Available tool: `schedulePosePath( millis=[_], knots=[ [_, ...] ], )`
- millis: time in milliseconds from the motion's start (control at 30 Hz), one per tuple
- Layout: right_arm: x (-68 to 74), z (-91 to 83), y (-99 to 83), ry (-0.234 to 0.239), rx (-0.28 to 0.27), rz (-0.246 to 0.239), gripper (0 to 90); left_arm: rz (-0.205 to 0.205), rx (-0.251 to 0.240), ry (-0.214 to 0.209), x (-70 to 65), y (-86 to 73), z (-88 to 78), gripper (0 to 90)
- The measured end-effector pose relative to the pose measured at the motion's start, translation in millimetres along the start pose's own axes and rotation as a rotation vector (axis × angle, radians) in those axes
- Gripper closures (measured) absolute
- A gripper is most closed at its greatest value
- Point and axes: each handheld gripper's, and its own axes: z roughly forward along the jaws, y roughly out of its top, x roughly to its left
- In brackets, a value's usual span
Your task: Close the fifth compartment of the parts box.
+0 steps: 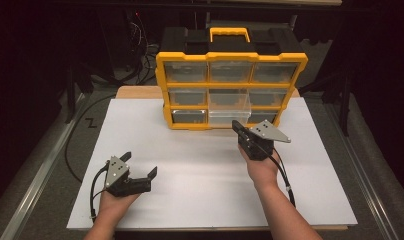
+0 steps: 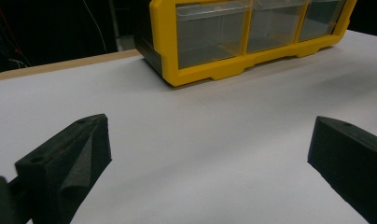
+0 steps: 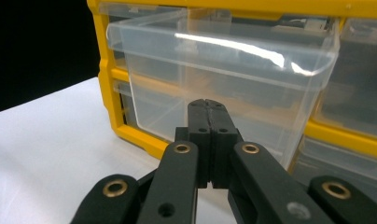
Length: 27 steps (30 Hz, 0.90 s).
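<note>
The left gripper (image 1: 139,165) rested low on the white bench (image 1: 190,165) near its front left corner, held in a hand, its jaws spread wide apart with nothing between them. In the left gripper view only bare bench lay between the two black pads (image 2: 70,158), and the yellow organiser stood well beyond them. Further right, the yellow-framed drawer organiser (image 1: 231,59) stood upright at the back of the bench, three rows of clear drawers facing the person, a yellow handle (image 1: 229,34) on its black top. A clear plastic drawer (image 1: 230,107) in the middle column stuck out from the frame, pulled partway forward. The right gripper (image 1: 236,125) was just in front of that drawer; in the right gripper view its jaws were pressed together, empty, their tips right at the drawer's clear front wall (image 3: 214,74); whether they touched it could not be told.
</note>
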Motion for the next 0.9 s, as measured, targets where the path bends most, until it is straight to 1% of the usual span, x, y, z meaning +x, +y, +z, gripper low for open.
schedulePosePath(
  millis=[333, 567, 633, 900],
  knots=[
    [0.7, 1.3, 13.3, -0.009, -0.012, 0.001, 90.0, -0.003, -0.004, -0.001, 0.1, 0.0, -0.2, 0.1],
    [-1.0, 4.8, 15.6, -0.016, -0.008, 0.000, 90.0, -0.004, -0.010, 0.000, 0.8, 0.2, -0.7, 0.1],
    [-1.3, 6.1, 16.2, -0.018, -0.010, 0.007, 90.0, -0.005, -0.011, 0.000, 0.7, 0.2, -0.9, 0.1],
    [-3.1, 10.0, 19.9, -0.032, -0.006, 0.000, 90.0, -0.001, -0.009, 0.000, 1.3, 0.2, -1.3, 0.1]
  ],
)
